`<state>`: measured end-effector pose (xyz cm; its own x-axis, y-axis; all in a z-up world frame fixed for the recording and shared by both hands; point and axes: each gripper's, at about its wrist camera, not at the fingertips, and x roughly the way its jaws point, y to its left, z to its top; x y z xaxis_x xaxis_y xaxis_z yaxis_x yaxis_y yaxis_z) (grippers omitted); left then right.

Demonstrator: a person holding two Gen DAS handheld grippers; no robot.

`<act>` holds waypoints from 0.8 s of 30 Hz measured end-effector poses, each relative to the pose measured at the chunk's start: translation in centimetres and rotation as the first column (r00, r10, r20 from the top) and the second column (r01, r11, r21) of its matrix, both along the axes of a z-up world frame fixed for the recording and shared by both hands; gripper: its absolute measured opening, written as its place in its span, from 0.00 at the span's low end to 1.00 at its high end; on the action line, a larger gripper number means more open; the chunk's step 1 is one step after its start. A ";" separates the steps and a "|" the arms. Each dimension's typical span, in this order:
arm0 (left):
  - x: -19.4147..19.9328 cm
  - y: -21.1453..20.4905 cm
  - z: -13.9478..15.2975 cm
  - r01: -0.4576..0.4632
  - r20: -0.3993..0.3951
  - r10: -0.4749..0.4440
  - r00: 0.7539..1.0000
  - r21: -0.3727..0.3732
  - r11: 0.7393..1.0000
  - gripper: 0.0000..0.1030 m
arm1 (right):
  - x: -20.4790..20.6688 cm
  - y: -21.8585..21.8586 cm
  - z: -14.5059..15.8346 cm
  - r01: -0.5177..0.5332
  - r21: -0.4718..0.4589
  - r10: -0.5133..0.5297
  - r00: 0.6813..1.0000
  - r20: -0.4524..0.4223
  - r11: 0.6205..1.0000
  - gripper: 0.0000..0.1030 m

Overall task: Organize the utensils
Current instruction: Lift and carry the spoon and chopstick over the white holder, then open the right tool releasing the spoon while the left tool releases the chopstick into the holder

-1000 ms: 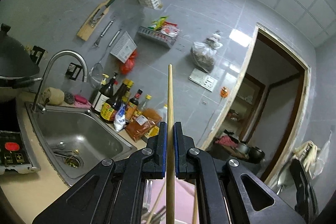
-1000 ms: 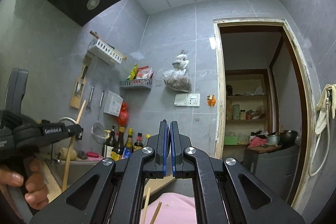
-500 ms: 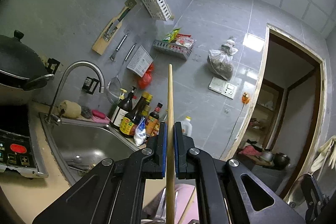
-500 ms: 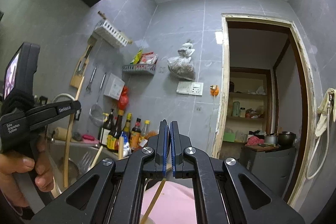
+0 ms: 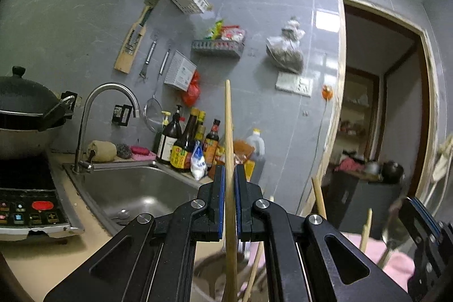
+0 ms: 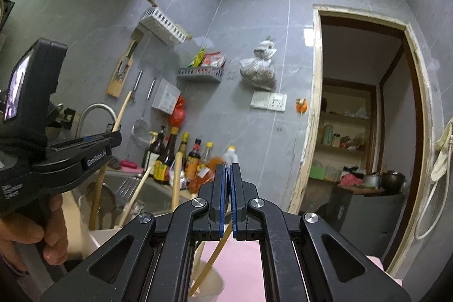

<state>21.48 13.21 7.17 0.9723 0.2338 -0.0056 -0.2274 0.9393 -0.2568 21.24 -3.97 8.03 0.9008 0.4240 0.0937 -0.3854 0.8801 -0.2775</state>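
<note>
Pale wood marked the long, thin wooden chopstick (image 5: 228, 149) that the left gripper (image 5: 229, 183) clamped between its blue-lined pads (image 5: 221, 203), the stick standing upright, rising well above the fingertips and running down past them toward a round holder (image 5: 211, 268) just below. That container showed only as a blurred rim, with other pale wooden sticks (image 5: 319, 200) leaning out of it to the gripper's right. From the right wrist camera, the same left gripper (image 6: 111, 138) appeared at far left, held in the person's left hand (image 6: 42, 231), with the chopstick (image 6: 120, 115) slanting up above its fingers and down toward a cream tub (image 6: 85, 220) holding a dark ladle (image 6: 106, 197), a metal fork (image 6: 124, 187) and further wooden handles (image 6: 176, 177). The right gripper (image 6: 227, 188) had its blue pads pressed nearly together with nothing visible between them. Beneath it sat a small white cup (image 6: 211, 285) on a pink surface (image 6: 240, 271), a thin bamboo stick (image 6: 212, 259) leaning out of it. Beyond the left gripper lay a stainless steel sink (image 5: 133, 188), with a row of dark sauce bottles (image 5: 184, 143) lined against the grey tiled wall (image 5: 263, 109).
</note>
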 end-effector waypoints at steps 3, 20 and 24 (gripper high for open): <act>0.0 -0.4 -0.4 0.022 -0.036 -0.021 0.999 0.022 1.000 0.04 | 0.0 0.1 -0.2 -0.009 -0.001 0.009 1.000 -0.022 1.000 0.02; -1.3 -0.6 -1.3 0.113 -0.086 -0.113 0.990 0.002 0.994 0.05 | -1.2 -0.6 0.0 -0.003 0.032 0.005 0.999 -0.054 0.999 0.19; -1.3 -0.5 -1.3 0.122 -0.096 -0.121 0.988 -0.002 0.993 0.06 | -1.5 -1.0 -0.1 0.007 0.041 -0.004 0.998 -0.060 0.999 0.21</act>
<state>20.18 12.66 5.86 0.9885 0.1142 -0.0993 -0.1349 0.9624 -0.2357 19.76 -4.99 7.89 0.9077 0.4157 0.0568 -0.3951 0.8925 -0.2176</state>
